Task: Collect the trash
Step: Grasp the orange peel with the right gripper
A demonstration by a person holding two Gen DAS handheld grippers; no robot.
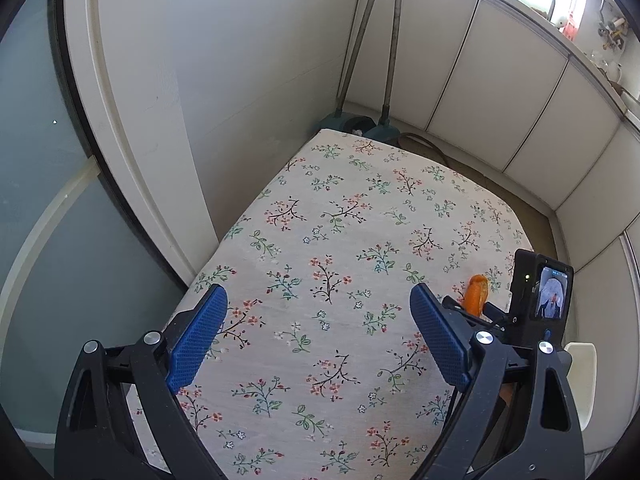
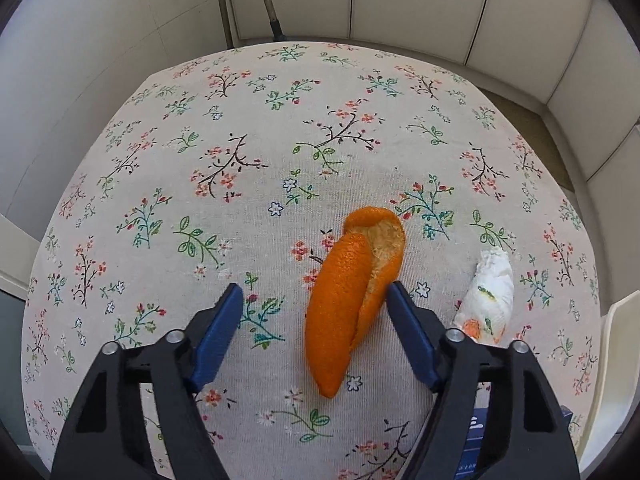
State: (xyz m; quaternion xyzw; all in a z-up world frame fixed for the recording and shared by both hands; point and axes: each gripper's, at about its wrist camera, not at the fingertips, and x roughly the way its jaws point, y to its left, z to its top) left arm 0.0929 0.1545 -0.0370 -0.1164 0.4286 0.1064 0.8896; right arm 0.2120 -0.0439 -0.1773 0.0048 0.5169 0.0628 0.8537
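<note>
While the orange peel (image 2: 348, 300) is lying on the floral tablecloth (image 2: 240, 140), long axis running away from the right gripper (image 2: 316, 304), its spread fingers are straddling it unpinched, right pad touching; the left gripper (image 1: 318, 308) is hovering spread, empty.

A curled orange peel (image 2: 344, 300) is seen lying on the floral-clothed desk (image 2: 200, 140), between the blue pads of the right tool (image 2: 315, 300), its right edge just beside the right pad. A crumpled printed white tissue (image 2: 490, 300) lies farther right.
</note>
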